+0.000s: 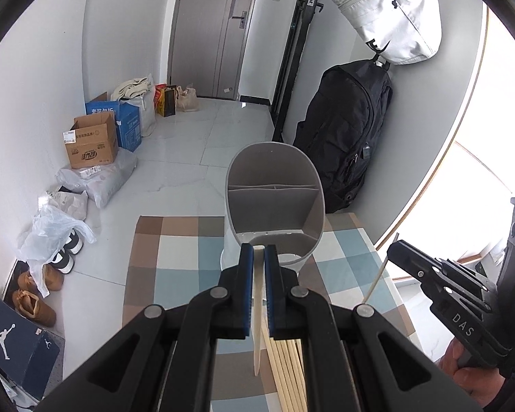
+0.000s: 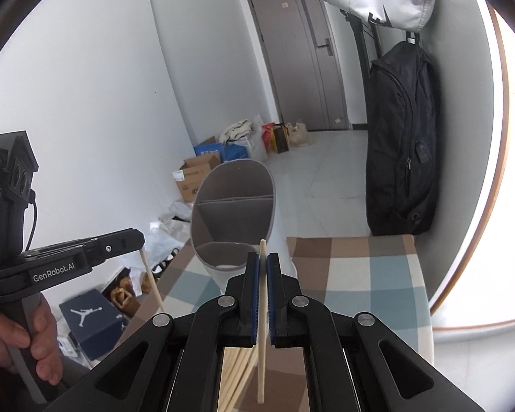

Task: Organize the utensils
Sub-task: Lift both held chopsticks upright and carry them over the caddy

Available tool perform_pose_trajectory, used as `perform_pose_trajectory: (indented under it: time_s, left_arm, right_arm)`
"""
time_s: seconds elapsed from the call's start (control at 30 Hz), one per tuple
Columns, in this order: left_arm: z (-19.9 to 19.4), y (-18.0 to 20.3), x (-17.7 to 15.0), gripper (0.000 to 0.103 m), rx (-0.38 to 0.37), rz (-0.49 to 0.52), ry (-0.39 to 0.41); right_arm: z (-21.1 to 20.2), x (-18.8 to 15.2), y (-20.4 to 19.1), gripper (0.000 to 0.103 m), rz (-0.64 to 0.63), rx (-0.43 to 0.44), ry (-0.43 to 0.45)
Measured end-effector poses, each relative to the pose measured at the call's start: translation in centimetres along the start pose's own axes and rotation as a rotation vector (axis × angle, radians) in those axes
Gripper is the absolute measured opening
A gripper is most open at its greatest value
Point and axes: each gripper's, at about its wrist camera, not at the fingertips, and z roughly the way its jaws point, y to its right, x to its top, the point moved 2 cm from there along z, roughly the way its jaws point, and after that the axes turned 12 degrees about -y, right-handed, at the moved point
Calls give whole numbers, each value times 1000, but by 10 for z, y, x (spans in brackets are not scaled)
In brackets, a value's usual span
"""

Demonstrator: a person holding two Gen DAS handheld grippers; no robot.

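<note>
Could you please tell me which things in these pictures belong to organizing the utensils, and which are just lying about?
Part of the job:
- left gripper, shut on a chopstick
- right gripper, shut on another chopstick
- grey holder, with dividers
- loose chopsticks on the checked cloth

Just lying about:
- black backpack
- white bag
- cardboard boxes
- shoes

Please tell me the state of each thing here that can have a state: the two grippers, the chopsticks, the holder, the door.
Left gripper: shut on one chopstick.
Right gripper: shut on another chopstick.
Utensil holder: upright, compartments empty.
Loose chopsticks: lying on the tablecloth.
Door: closed.
</note>
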Motion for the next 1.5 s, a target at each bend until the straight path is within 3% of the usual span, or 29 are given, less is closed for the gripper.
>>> perform_pose_trajectory:
  time_s: [0.77,1.0,1.5]
  left_arm:
    - [-31,17,26,2,-18,29,21]
    - [-52,18,45,2,-66,19,21]
    - [-73,21,103,2,-44,64,79]
  right_arm:
    - [-28,34,-18,3,-24,49,103]
    - [-40,63,-28,3,-52,67,130]
    - [-47,148,-42,3,-73,79,187]
